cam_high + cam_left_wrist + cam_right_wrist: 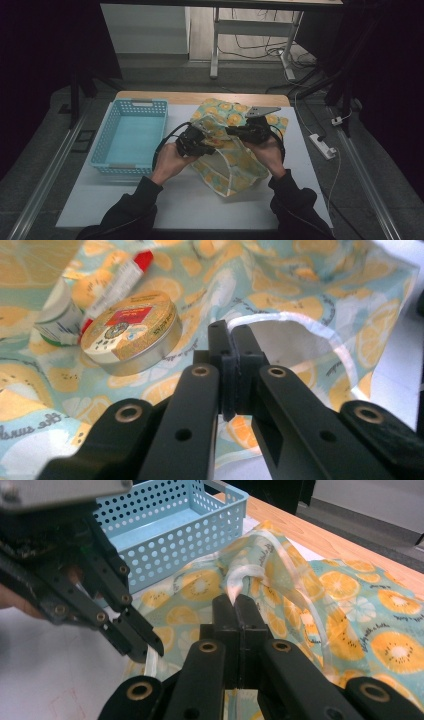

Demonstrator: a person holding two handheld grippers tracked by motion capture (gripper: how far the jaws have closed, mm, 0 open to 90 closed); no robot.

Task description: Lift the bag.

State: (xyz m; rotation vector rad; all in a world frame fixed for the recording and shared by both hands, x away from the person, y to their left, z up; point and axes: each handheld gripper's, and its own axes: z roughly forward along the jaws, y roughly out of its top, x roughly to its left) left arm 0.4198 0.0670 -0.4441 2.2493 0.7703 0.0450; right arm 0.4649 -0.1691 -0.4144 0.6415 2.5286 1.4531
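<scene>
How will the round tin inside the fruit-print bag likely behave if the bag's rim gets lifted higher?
The round tin already lies tilted on the soft bag, so it will probably slide or roll downslope. Its smooth metal wall looks slippery on the fabric. It may bump the tube beside it.

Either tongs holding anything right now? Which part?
Both hold the orange-print pouch. Left tongs are shut on its white-edged opening rim; right tongs are shut on the clear rim strip.
</scene>
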